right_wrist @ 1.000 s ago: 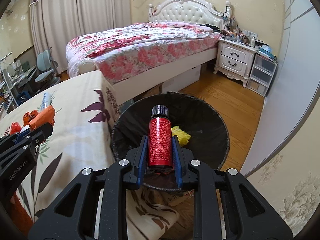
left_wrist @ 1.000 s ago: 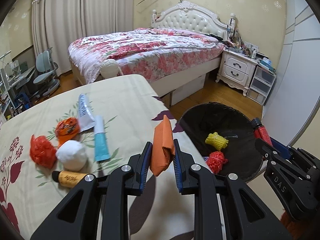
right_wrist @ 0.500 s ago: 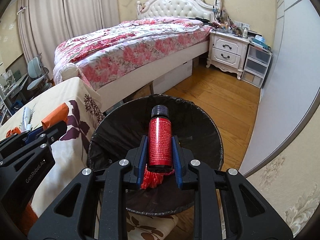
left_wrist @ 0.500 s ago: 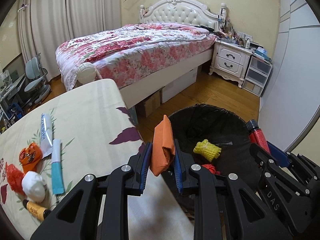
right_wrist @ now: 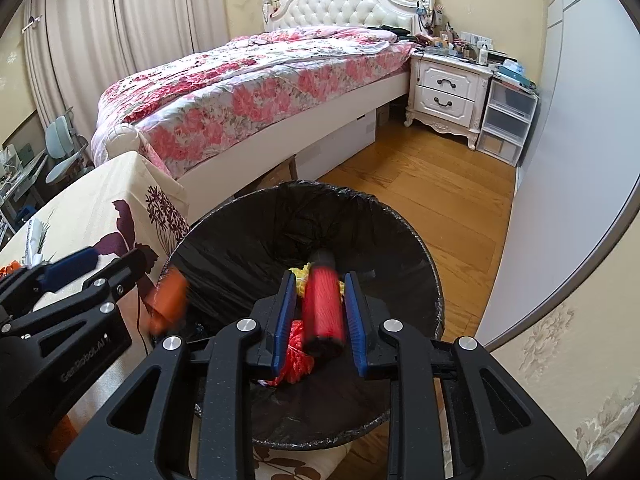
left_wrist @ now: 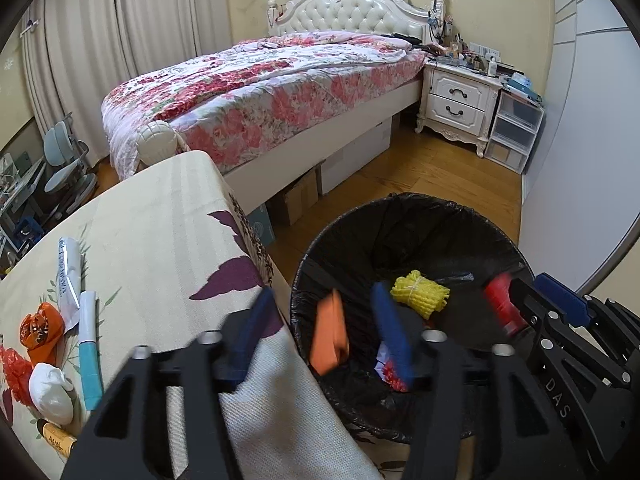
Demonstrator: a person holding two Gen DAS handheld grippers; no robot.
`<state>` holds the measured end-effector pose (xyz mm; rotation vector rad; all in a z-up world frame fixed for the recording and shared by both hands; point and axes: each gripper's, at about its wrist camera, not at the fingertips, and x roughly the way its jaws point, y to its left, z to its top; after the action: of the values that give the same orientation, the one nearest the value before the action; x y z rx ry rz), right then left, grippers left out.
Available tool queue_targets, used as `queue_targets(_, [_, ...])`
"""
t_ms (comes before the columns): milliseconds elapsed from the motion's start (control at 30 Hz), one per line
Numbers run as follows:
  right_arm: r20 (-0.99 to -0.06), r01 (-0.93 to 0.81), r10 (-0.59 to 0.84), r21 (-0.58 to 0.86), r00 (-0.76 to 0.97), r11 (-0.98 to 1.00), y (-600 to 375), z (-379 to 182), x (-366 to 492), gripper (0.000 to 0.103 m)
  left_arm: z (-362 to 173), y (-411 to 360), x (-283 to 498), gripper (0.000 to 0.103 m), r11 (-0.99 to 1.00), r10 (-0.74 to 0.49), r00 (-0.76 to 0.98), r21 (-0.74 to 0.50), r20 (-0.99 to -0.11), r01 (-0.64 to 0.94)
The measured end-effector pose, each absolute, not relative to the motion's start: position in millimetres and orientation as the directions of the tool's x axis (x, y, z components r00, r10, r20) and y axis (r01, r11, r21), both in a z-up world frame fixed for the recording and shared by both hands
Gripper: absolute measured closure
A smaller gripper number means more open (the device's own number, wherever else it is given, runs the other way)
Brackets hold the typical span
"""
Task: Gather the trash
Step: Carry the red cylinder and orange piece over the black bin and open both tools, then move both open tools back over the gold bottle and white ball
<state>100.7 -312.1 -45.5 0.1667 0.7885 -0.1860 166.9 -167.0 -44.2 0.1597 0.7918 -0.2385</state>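
Over the round black-lined trash bin [left_wrist: 412,248] at lower centre, the left hand-held gripper [left_wrist: 324,332] is opening around a falling orange folded packet [left_wrist: 330,336], while the right hand-held gripper [right_wrist: 320,312], opening too, should release its red cylindrical bottle [right_wrist: 323,304] squarely inside.

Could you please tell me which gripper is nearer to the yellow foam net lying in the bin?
Right. The right gripper hangs over the bin directly above the yellow foam net; the left gripper, jaws opening, is at the bin's table-side edge.
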Motion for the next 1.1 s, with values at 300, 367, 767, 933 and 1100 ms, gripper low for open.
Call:
queue_targets(300, [-0.694,0.249,-0.137,0.062,0.706,0.967,-309,-37,88,0.046,-23,-145,150,0.021,0.973,-0.096,0.739,0.093,-0.667,0.211])
queue_targets(367, [-0.69,0.242,-0.138,0.055,0.711,0.969,-304,-34,84,0.043,-19,-138,144,0.021,0.976,-0.089,0.744,0.093,-0.663,0.199])
queue_targets(767, [-0.683,0.152,-0.064,0.069,0.727,0.986,-260,-19,59,0.037,-10,-64,102,0.02,0.995,0.004,0.74,0.073,-0.673,0.062])
queue_targets(933, [-0.683,0.091,-0.017,0.073,0.73,0.993,-232,-17,52,0.037,-14,-33,89,0.02,0.997,0.061,0.73,0.08,-0.681,-0.009])
queue_targets(1100, [-0.689,0.037,0.029,0.08,0.724,0.996,-207,-16,49,0.037,-23,-7,80,0.02,0.995,0.095,0.71,0.082,-0.697,-0.053])
